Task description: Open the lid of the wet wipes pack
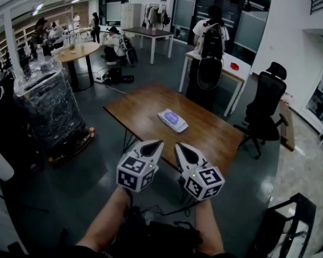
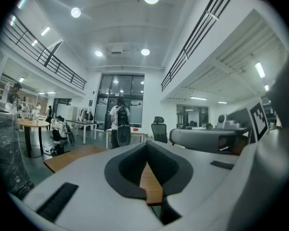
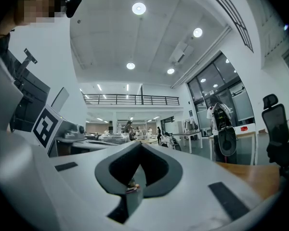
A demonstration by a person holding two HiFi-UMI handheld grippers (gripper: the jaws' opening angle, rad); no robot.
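The wet wipes pack [image 1: 172,120] is a flat white and pale blue packet lying near the middle of the brown wooden table [image 1: 215,136], lid down flat. My left gripper [image 1: 156,144] and right gripper [image 1: 180,147] hang side by side in front of the table's near edge, short of the pack, pointing level toward it. Both are shut with nothing between the jaws. In the left gripper view the left gripper [image 2: 147,148] shows closed tips over the table edge [image 2: 67,158]; the pack is hidden there. The right gripper [image 3: 140,146] also shows closed tips and no pack.
A black office chair [image 1: 266,104] stands right of the table. A person with a backpack [image 1: 210,42] stands at a white desk [image 1: 237,71] behind it. A plastic-wrapped pallet [image 1: 48,101] sits at the left, a black frame [image 1: 290,224] at the lower right.
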